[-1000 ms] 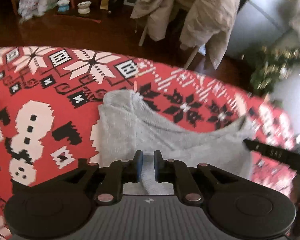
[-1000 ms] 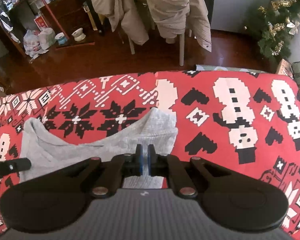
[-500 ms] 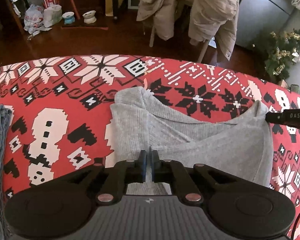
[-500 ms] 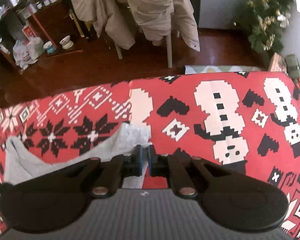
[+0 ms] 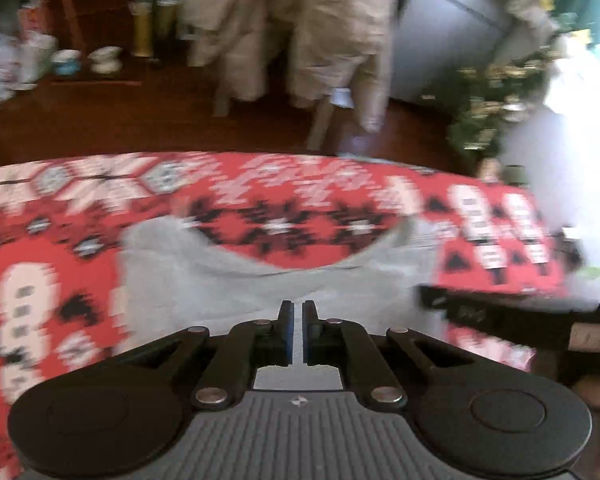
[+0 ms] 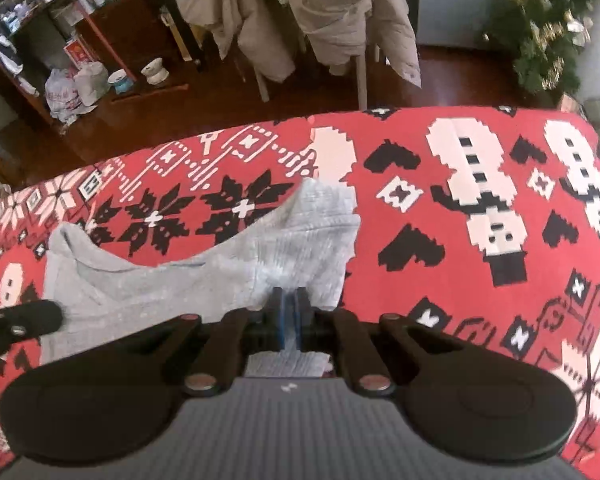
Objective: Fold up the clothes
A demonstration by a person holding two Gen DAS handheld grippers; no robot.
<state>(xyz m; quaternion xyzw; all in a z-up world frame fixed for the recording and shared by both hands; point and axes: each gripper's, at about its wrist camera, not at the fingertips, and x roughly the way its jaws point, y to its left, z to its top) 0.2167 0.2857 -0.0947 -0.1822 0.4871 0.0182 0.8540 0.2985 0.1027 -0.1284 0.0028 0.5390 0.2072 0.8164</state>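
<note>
Grey garment (image 6: 188,280) spread on a red patterned cloth (image 6: 460,240) over the tabletop, left claw (image 5: 297,312) clenched on its near left edge, right claw (image 6: 288,300) clenched on its near right edge, beige coats (image 6: 320,12) draped over a chair beyond.
</note>
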